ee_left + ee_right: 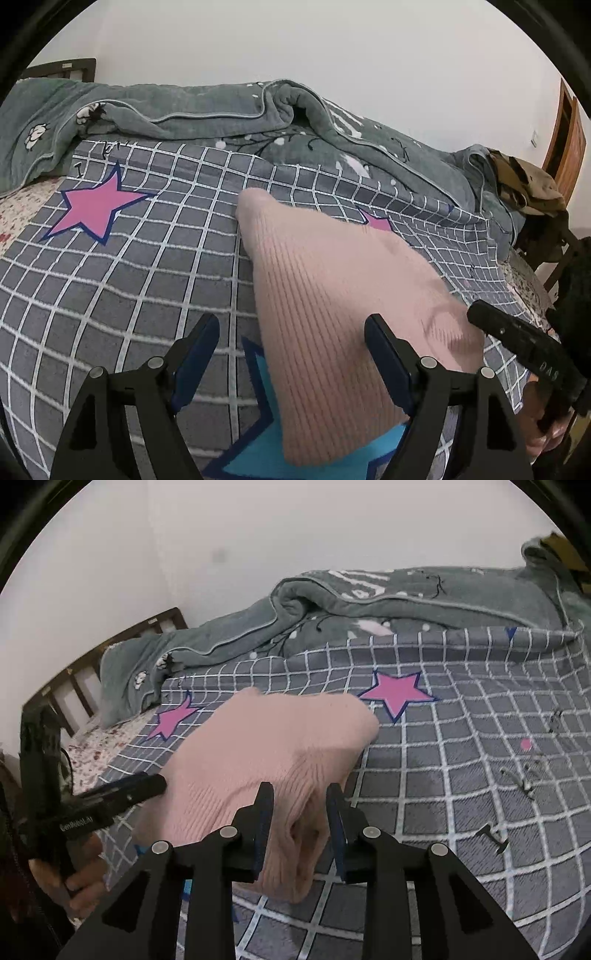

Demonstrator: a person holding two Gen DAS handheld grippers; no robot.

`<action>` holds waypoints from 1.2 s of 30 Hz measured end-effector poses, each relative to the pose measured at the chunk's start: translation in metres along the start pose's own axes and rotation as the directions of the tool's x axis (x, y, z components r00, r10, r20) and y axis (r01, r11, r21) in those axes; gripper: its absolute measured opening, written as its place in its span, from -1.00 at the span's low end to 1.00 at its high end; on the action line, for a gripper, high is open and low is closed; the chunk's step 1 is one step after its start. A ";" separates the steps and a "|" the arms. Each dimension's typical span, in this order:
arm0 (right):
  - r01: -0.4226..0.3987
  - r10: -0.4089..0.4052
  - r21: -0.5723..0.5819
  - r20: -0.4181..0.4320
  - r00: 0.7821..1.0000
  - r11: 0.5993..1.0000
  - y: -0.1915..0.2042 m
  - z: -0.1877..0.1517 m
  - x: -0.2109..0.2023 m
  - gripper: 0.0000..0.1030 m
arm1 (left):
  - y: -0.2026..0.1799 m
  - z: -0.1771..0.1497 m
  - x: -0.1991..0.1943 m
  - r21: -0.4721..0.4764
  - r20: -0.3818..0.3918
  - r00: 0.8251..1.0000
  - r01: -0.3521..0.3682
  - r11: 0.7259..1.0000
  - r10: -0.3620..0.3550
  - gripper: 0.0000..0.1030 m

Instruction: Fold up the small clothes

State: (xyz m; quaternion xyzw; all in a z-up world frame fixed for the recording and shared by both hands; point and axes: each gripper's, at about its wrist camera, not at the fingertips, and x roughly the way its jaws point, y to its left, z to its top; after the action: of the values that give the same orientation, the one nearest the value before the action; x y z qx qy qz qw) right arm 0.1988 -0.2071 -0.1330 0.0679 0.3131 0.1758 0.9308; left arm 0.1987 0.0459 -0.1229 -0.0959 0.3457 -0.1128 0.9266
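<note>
While lying folded on the checked bedspread (461, 746) near its front edge, pink knit garment (332, 295) bunched and raised at one end, ribbed face up. Held loosely at best: right gripper (300, 812) spread part-way, fingers (265, 812) either side of the thick folded end, not pinching it. Left gripper (291, 350) wide apart, straddling the near corner of the knit without closing on it. Seen from the left wrist, right gripper coming in at the garment's far side edge.

Likely risks from here: closing on only the top layer, so the fold peels apart when lifted; soft knit slipping from the pads and sagging unevenly; a finger snagging the bedspread along with the knit and dragging both. Crowding of the two grippers over one small piece, so a bump between them possible.

Further back, rumpled grey-green blanket (369, 602) along the wall side, pink star prints (397, 694) on the spread, dark wooden bed frame (85, 668) at the head corner.
</note>
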 end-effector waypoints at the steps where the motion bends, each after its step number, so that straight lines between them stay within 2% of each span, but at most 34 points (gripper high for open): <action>1: 0.012 -0.012 -0.013 0.007 1.000 1.000 0.002 0.002 0.001 -0.43 | -0.001 0.002 0.002 0.001 -0.004 1.000 0.001 1.000 -0.001 0.55; 5: 0.040 -0.039 -0.056 0.028 0.999 0.998 0.008 0.006 0.007 -0.31 | -0.007 0.010 0.013 0.031 -0.015 1.000 -0.015 0.999 0.016 0.55; 8: 0.078 -0.075 -0.106 0.030 0.997 0.991 0.015 0.005 0.020 -0.30 | -0.013 0.012 0.023 0.060 -0.023 0.999 -0.033 0.998 0.034 0.55; 13: 0.164 -0.178 -0.205 -0.054 0.982 0.965 0.020 -0.001 0.052 -0.33 | -0.006 0.022 0.036 0.047 -0.041 0.998 -0.040 0.998 0.042 0.55; 18: 0.103 -0.115 -0.169 -0.060 0.992 0.980 0.009 0.007 0.046 -0.32 | 0.004 0.033 0.042 0.019 -0.027 0.999 -0.045 0.999 0.046 0.55; 22: 0.054 -0.060 -0.083 -0.072 0.996 0.995 -0.007 0.017 0.048 -0.30 | 0.012 0.040 0.050 0.002 -0.036 0.999 -0.034 0.999 0.034 0.55; 27: 0.060 -0.064 -0.060 -0.061 0.996 0.996 -0.010 0.033 0.056 -0.30 | 0.011 0.052 0.054 0.058 -0.003 0.999 -0.035 0.998 0.035 0.55; 32: 0.056 -0.060 -0.095 -0.044 0.997 0.994 -0.007 0.055 0.069 -0.29 | -0.002 0.072 0.062 0.131 -0.018 0.997 0.072 0.989 -0.070 0.55; 36: 0.050 -0.058 -0.106 -0.071 0.996 0.993 -0.010 0.062 0.090 -0.29 | -0.009 0.087 0.074 0.179 -0.043 0.992 0.125 0.976 -0.120 0.55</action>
State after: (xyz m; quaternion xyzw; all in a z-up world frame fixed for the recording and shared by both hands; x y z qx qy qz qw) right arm 0.3063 -0.1839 -0.1364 0.0040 0.3395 0.1690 0.9253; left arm 0.3095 0.0255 -0.1020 -0.0304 0.3420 -0.2022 0.9172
